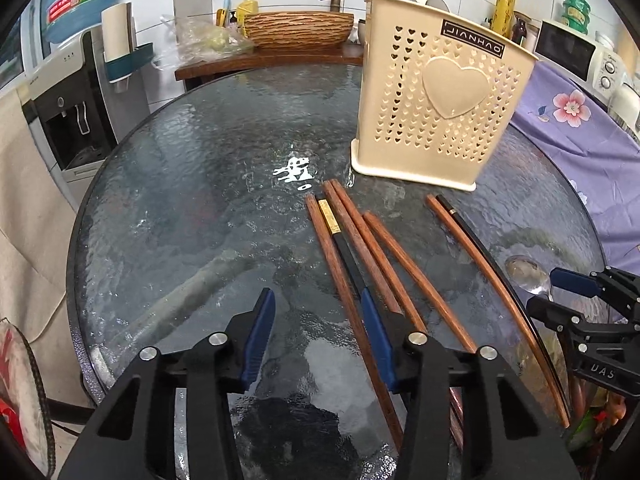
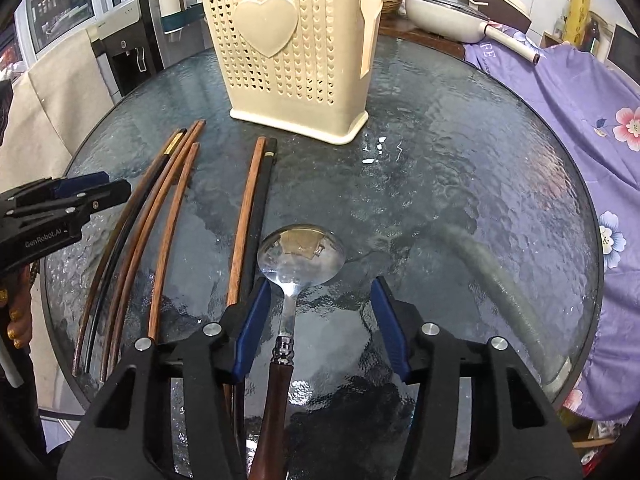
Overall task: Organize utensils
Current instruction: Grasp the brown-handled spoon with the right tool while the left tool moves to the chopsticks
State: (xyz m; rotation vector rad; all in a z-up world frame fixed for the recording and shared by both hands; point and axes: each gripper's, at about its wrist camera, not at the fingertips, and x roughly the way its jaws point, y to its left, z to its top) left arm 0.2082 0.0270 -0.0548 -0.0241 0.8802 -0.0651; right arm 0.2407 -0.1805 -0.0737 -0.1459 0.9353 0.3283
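Note:
A cream perforated utensil holder [image 1: 436,96] with a heart on its side stands upright on the round glass table [image 1: 192,184]; it also shows in the right wrist view [image 2: 292,48]. Several brown and black chopsticks [image 1: 360,256] lie flat in front of it, also seen in the right wrist view [image 2: 160,216]. A metal spoon [image 2: 300,256] with a dark wooden handle lies between my right gripper's [image 2: 320,316] open fingers. My left gripper [image 1: 320,328] is open and empty over the table, its right finger above the chopsticks.
A water dispenser [image 1: 76,112] stands left of the table. A wooden basin [image 1: 298,28] sits on a counter behind. A purple floral cloth [image 2: 560,128] lies at the right with a white pan [image 2: 448,12] beyond it. The spoon also shows at the table's right edge [image 1: 524,274].

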